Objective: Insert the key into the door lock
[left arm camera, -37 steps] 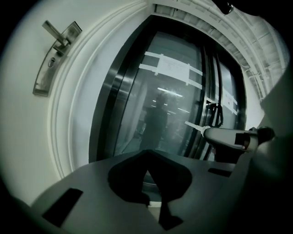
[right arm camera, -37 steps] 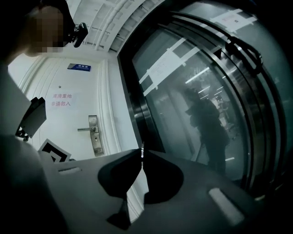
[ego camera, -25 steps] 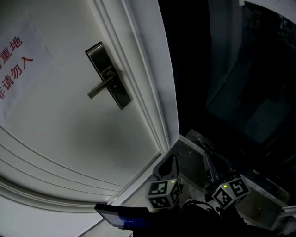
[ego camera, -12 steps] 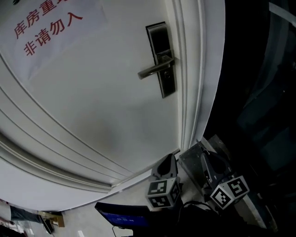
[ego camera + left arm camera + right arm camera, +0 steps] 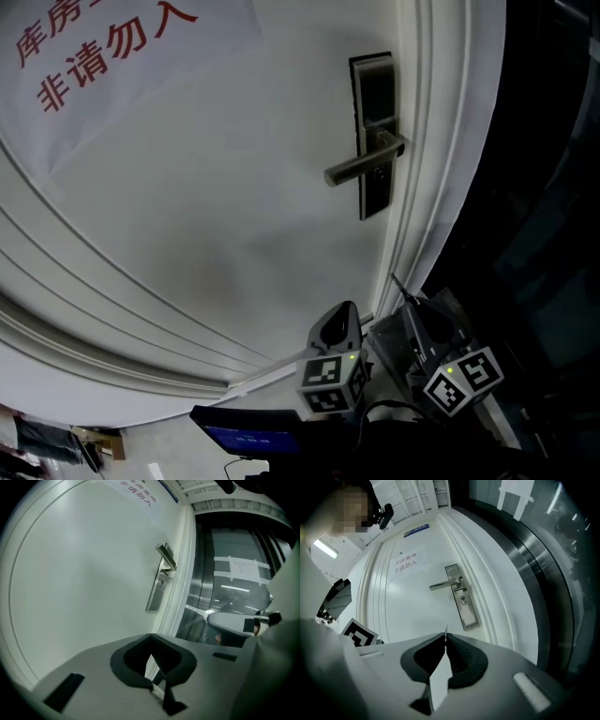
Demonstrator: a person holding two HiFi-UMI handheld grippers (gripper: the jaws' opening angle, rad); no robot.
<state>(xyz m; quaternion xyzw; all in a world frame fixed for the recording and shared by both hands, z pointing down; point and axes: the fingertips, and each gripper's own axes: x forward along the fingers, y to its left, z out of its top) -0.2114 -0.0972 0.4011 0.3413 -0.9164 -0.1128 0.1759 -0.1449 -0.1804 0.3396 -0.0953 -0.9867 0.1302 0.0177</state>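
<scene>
Well short of lock w/ open gap, right hand-held gripper clamps key; left hand-held gripper closed.

All three views face the door lock, well off.

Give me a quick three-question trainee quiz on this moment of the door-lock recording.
1. Which claw holds the key?
2. Relative to the lever handle, the keyhole on the lock plate sits: A above it; B below it; C level with it.
3. True or false: the key is already inside the keyhole.
Key: 1, the right claw, shut on it. 2, B. 3, false: the key is apart from the door.
</scene>
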